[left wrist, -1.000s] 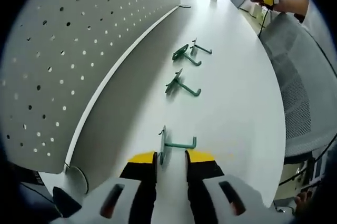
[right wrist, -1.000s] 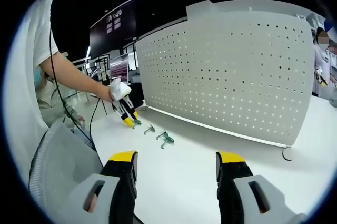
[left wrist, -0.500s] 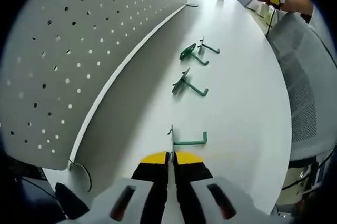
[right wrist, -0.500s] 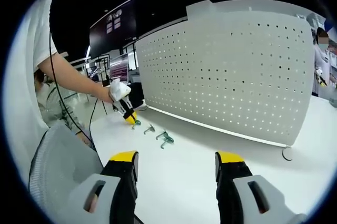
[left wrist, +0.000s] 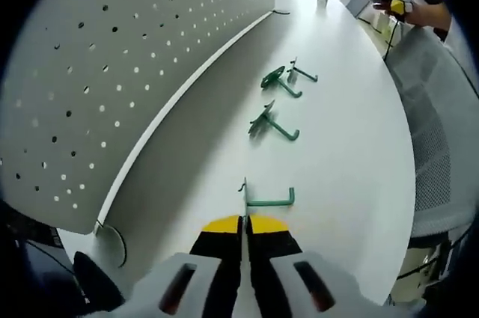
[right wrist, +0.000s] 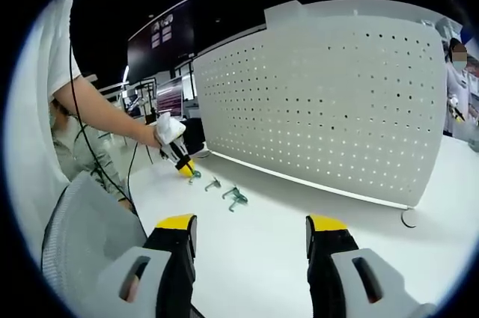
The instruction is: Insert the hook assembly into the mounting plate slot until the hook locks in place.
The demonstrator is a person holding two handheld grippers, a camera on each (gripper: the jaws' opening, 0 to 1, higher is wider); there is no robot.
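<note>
The left gripper (left wrist: 243,221) has drawn its fingers together on the mounting end of the nearest green hook (left wrist: 266,198), which lies on the white worktop (left wrist: 352,146); a second ago they stood apart, so the pickup looks begun. Just beyond the fingers lie a second hook (left wrist: 271,123) and a pair of hooks (left wrist: 286,80). The perforated mounting plate (left wrist: 112,56) rises alongside, nothing blocking it. The right gripper (right wrist: 251,228) hangs released, far back.
</note>
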